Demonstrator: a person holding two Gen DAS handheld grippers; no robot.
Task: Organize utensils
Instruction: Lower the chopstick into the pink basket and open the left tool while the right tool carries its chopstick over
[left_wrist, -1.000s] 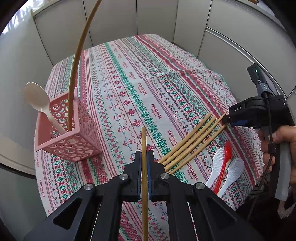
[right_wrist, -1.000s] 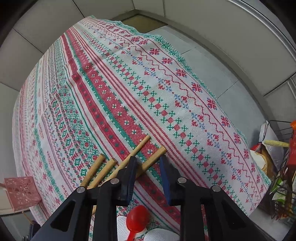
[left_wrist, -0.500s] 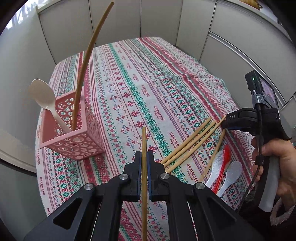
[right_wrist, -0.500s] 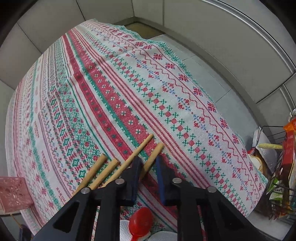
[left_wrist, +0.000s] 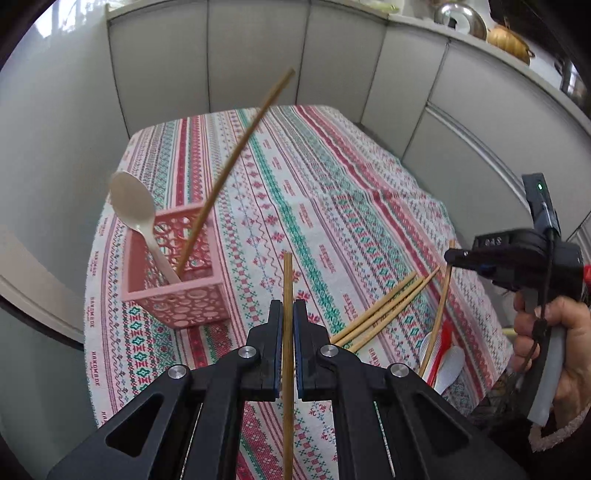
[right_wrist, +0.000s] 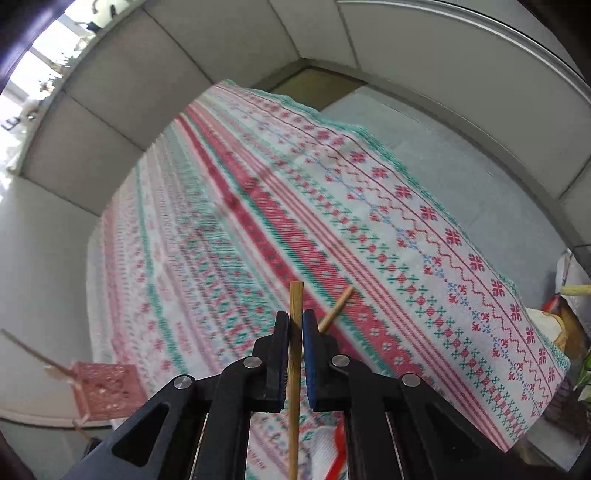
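Patterned tablecloth (left_wrist: 332, 206) below, each gripper, left (left_wrist: 287, 325) and right (right_wrist: 295, 332), pinches one chopstick (left_wrist: 287, 280); pink basket (left_wrist: 177, 280) sits left. Thin sticks could pivot between the pads and miss its mouth.

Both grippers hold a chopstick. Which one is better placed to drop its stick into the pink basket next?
Left. The left gripper grips its chopstick with the pink basket close ahead. The right gripper sees the basket far off at its frame's lower-left edge.
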